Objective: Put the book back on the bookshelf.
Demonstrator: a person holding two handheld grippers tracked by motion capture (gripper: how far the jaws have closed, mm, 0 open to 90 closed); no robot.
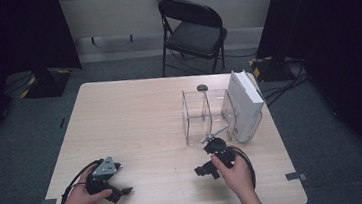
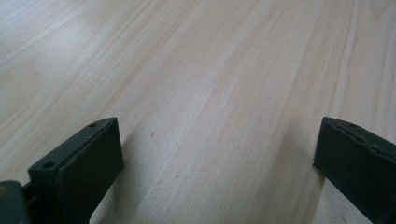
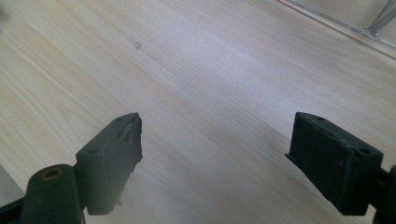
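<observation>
- On the near right of the table (image 1: 134,111), the right gripper (image 1: 203,170) rests released, just near of the clear rack (image 1: 205,117); a quick reach could knock it.
- At near left, the left gripper (image 1: 122,192) lies released, holding nothing.
- The white box (image 1: 245,103) leaning in the rack may tip.

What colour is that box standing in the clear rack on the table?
White; the box shows best in the high view.

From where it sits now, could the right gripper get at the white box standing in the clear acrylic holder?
Probably yes. The right gripper, jaws open, rests on the wooden table just in front of the clear acrylic holder. The white box stands tilted in the holder's right end, its top exposed, with nothing between.
</observation>
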